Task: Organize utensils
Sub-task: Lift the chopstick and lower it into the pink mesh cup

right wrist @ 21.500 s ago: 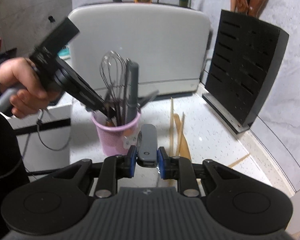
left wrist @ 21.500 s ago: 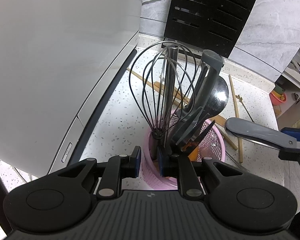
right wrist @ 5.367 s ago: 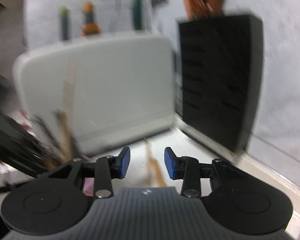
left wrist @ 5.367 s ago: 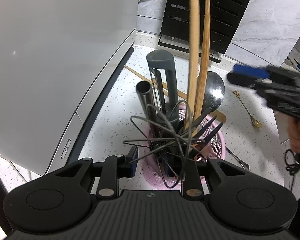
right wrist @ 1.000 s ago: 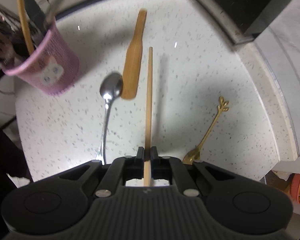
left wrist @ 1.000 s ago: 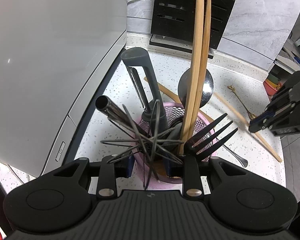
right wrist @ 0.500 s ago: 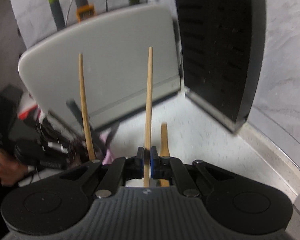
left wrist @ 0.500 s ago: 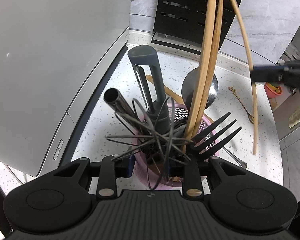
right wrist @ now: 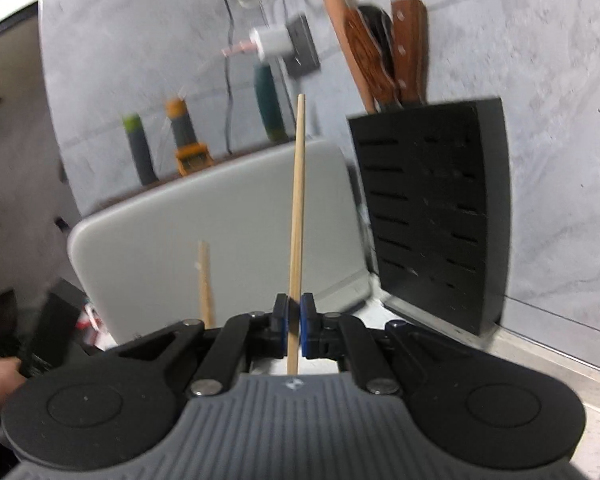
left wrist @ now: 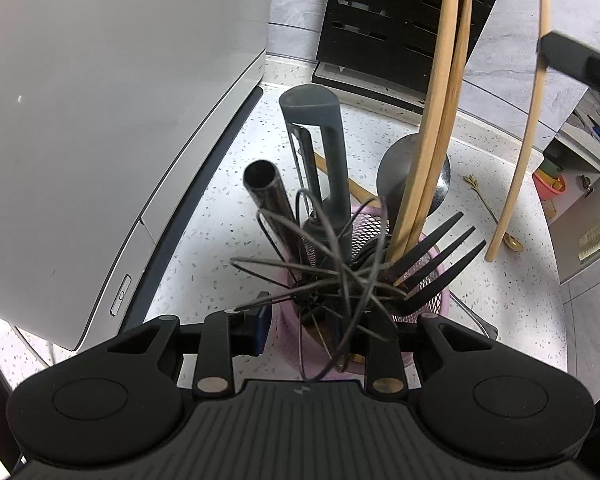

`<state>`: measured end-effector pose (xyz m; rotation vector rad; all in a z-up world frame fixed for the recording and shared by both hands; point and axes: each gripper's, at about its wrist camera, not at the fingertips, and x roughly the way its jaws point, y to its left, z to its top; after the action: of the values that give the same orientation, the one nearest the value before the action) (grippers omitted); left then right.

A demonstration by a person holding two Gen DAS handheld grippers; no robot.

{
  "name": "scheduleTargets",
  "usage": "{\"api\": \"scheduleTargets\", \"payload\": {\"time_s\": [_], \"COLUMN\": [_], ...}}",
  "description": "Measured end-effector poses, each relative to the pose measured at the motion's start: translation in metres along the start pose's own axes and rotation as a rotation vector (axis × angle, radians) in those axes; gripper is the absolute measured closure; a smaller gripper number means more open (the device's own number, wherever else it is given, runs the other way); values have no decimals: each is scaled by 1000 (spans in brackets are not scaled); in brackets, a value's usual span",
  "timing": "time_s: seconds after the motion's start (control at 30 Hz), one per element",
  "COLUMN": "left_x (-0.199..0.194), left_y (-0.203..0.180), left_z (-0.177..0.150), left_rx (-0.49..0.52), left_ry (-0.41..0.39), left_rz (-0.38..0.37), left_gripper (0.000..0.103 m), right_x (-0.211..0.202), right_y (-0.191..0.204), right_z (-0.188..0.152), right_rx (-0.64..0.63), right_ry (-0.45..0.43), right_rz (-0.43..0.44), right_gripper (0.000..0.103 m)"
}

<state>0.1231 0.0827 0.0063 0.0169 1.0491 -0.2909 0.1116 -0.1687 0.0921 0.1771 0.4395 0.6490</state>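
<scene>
Left tool (left wrist: 304,330) gripping the pink holder's (left wrist: 436,300) rim on the speckled table (left wrist: 228,208), whisk (left wrist: 332,268) and fork (left wrist: 432,268) inside, right tool (right wrist: 294,320) clamped shut on a chopstick (right wrist: 298,216) held upright, only its view shows knife handles (right wrist: 380,52) above the black block (right wrist: 432,216)

Left wrist view is sharp and evenly bright with soft shadows beside the pink cup (left wrist: 436,300), fisheye bending at edges; right wrist view is dimmer, motion-blurred beyond its claw, corners vignetted black.

Pink mesh holder (left wrist: 436,268) crammed with upright utensils (whisk (left wrist: 332,268), fork (left wrist: 440,256)); one chopstick (right wrist: 297,216) aloft
</scene>
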Motion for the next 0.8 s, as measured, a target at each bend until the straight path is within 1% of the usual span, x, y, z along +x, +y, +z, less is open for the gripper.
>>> {"api": "scheduleTargets", "payload": {"time_s": [0.17,0.33,0.63,0.8], "left_x": [0,0,0,0], "left_y": [0,-3,-4,-3], "left_z": [1,2,1,1], "left_rx": [2,5,6,5], "left_ry": [0,0,0,-1], "left_rz": [1,6,4,2], "left_gripper": [70,70,70,70], "right_x": [-1,-2,10,17], "right_y": [16,28,36,40], "right_z": [-5,-10,-16,-24], "right_rx": [-4,-10,-20,-47], "right_ry": [-61,-113,-106,-70], "right_rz": [71,98,92,85], "right_gripper": [101,101,101,101]}}
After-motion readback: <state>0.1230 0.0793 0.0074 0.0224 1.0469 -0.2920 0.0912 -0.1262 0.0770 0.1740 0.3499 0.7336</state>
